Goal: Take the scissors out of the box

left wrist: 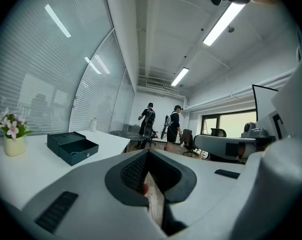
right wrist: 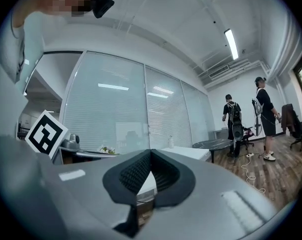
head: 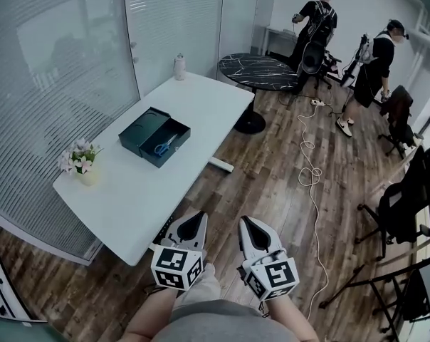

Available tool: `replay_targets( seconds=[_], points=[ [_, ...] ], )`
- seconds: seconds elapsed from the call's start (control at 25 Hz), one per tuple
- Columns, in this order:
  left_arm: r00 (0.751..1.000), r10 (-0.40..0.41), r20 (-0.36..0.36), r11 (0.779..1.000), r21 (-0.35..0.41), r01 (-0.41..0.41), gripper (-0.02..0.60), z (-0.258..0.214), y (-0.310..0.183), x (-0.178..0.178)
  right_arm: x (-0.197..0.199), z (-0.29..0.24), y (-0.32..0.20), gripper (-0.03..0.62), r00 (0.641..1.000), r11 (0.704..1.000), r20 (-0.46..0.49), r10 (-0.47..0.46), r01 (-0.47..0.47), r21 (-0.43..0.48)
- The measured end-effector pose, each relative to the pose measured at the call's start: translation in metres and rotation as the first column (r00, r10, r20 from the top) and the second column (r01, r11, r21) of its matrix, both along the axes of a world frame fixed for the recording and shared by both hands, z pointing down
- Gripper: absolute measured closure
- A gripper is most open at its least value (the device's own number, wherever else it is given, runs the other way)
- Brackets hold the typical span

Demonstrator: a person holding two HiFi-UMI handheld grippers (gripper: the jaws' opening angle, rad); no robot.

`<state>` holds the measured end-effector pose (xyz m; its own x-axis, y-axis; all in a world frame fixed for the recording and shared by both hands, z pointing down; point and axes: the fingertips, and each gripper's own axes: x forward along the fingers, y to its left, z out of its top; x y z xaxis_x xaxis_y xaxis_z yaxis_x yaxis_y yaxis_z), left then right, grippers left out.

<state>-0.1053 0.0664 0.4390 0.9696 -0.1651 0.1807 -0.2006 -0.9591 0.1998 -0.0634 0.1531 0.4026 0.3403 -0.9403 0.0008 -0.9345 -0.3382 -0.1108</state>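
The dark teal box (head: pixel 154 135) lies on the white table (head: pixel 201 105), its drawer pulled open. Blue-handled scissors (head: pixel 162 147) lie inside the drawer. In the left gripper view the box (left wrist: pixel 72 147) sits far off at the left; the scissors do not show there. Both grippers hover over the wood floor in front of the table's near corner, well short of the box. My left gripper (head: pixel 191 226) (left wrist: pixel 147 152) is shut with nothing in it. My right gripper (head: pixel 253 228) (right wrist: pixel 151 152) beside it is shut and empty too.
A small flower pot (head: pixel 82 164) stands at the table's near left end, a bottle (head: pixel 179 66) at its far end. Beyond are a round black table (head: pixel 258 70) and two standing people (head: pixel 317 21). A white cable (head: pixel 311 173) snakes over the floor; chairs (head: pixel 407 198) stand at the right.
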Motion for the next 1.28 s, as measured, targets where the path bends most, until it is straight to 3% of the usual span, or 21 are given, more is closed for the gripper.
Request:
replay_targets(
  seconds=[0.16,0.32,0.64,1.08,1.28],
  points=[
    [1.0,0.02,-0.007,1.0,0.006,-0.02,0.575,-0.006,-0.031,0.042,0.036,-0.006,-0.037,0.585,1.0,1.0,-0.003,-0.008,0.008,-0.02],
    [1.0,0.02,-0.013,1.0,0.01,-0.02,0.575,-0.008,-0.069,0.076,0.069,-0.01,-0.078,0.585,0.999,1.0,-0.028,-0.024,0.024,0.016],
    [1.0,0.012,-0.004,1.0,-0.007,-0.012,0.575,-0.002,-0.137,0.129,0.122,-0.011,-0.148,0.585,0.998,0.999,-0.035,-0.05,0.051,0.012],
    [0.994,-0.108,0.017,0.994,-0.013,0.108,0.575,0.007,-0.218,0.142,0.151,-0.001,-0.226,0.585,0.987,0.987,-0.005,-0.163,0.163,-0.001],
    [0.975,-0.221,0.033,0.975,-0.024,0.222,0.575,0.016,-0.255,0.135,0.159,0.007,-0.271,0.585,0.962,0.962,0.0,-0.274,0.274,0.001]
  ],
)
